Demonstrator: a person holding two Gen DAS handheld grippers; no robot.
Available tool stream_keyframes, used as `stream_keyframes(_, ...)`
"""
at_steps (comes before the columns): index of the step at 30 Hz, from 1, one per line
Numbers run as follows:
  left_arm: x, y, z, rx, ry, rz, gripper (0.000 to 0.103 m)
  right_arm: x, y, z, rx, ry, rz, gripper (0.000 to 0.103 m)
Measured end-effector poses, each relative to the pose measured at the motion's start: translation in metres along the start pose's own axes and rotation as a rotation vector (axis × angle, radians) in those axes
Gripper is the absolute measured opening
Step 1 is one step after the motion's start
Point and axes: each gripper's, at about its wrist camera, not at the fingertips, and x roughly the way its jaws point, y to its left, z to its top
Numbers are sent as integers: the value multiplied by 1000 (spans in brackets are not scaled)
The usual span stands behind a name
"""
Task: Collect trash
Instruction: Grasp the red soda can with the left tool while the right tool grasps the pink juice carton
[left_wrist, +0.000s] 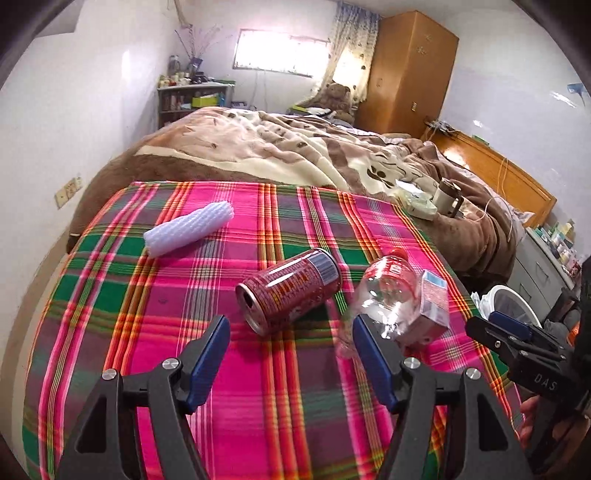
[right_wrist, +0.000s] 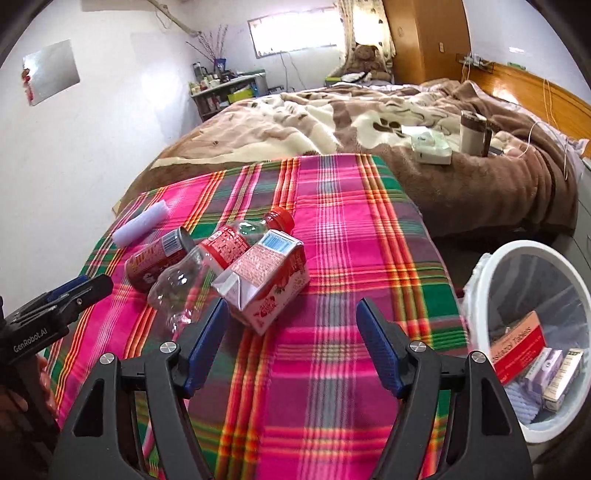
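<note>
**A:** ok so what's on the plaid cloth (left_wrist: 258, 387) right now?

**B:** four bits of trash. A red can (left_wrist: 288, 291) on its side, open end toward the left wrist camera. Right next to it a clear plastic bottle (left_wrist: 384, 291) with a red cap, also lying down, and it looks like it's touching the can. Then a pink and white carton (right_wrist: 266, 280) leaning against the bottle on the other side. A white foam net sleeve (left_wrist: 188, 229) sits off on its own, well apart toward the far left corner of the cloth.

**A:** and the grippers?

**B:** left gripper (left_wrist: 290, 332) has its fingers spread apart, nothing between them, hanging just short of the can. Right gripper (right_wrist: 290, 314) is spread wide too and empty; its left finger is near the carton's corner, can't tell if it touches.

**A:** bin?

**B:** white round bin (right_wrist: 491, 273) with a clear liner, down off the right edge of the surface. A few small boxes (right_wrist: 517, 345) are already in it.

**A:** background?

**B:** bed with a brown and cream blanket (left_wrist: 295, 147) right behind the cloth, and a mug (right_wrist: 472, 133) and a tissue box (right_wrist: 430, 147) on it.
</note>
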Motion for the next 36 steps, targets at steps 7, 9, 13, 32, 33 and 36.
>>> stream_keyframes(7, 32, 17, 12, 15, 57, -36, 69, 26, 10, 9, 44, 30, -5, 73)
stream_keyframes(9, 41, 19, 15, 30, 78, -51, 69, 31, 11, 10, 63, 37, -4, 73)
stream_keyframes(13, 55, 19, 20, 53, 82, -54, 69, 37, 15, 14, 61, 46, -13, 73)
stream_keyframes(32, 78, 3, 22, 131, 157, -119, 69, 41, 9, 7, 82, 113, -27, 73)
stream_keyframes(33, 76, 0, 20, 143, 157, -132, 69, 39, 10, 6, 55, 105, -41, 73)
stream_keyframes(36, 72, -15, 13, 179, 176, -173, 69, 34, 11, 4, -17, 84, -137, 73)
